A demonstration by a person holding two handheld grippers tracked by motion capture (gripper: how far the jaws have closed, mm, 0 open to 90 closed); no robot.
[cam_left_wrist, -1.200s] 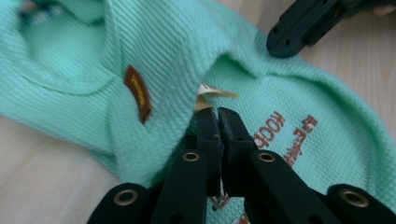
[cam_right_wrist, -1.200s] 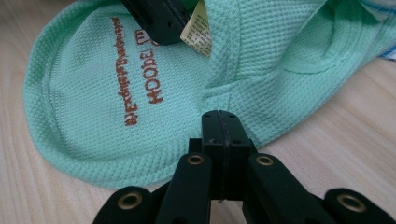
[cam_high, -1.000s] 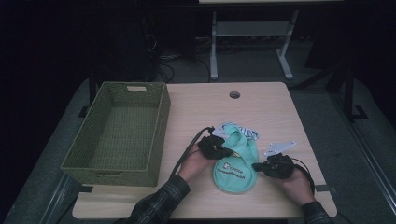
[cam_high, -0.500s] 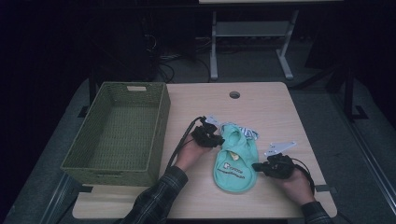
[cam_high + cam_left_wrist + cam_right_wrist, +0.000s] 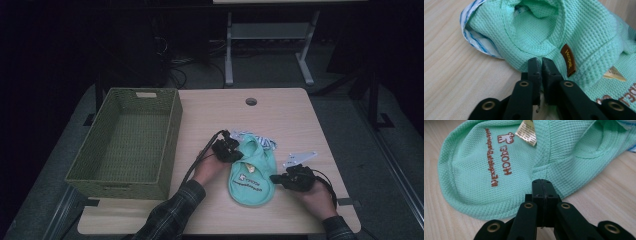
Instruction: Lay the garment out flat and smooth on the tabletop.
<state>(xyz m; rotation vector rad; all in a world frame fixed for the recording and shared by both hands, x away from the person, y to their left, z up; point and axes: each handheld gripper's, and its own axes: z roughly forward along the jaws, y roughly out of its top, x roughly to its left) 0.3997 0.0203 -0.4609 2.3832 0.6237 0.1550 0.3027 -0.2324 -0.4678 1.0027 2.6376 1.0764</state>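
Observation:
A mint-green knit garment [image 5: 252, 172] with brown lettering lies flat at the front middle of the wooden table [image 5: 280, 115]. My left gripper [image 5: 236, 154] is at its upper left edge; in the left gripper view the jaws [image 5: 539, 61] are pinched on the garment's [image 5: 579, 32] hem beside a brown label. My right gripper [image 5: 274, 178] is at the lower right edge, where its jaws [image 5: 542, 182] are pressed together on the rim of the garment [image 5: 486, 157]. A blue-and-white striped cloth [image 5: 262, 140] peeks out from under the garment's far end.
A green woven basket [image 5: 170, 130] stands empty along the table's left side, close to my left hand. A round cable hole [image 5: 251, 101] sits near the far edge. Bare wood lies behind and to the right of the garment.
My left gripper has moved slightly away and to the left with the garment's edge, spreading the cloth. The right gripper has stayed where it was.

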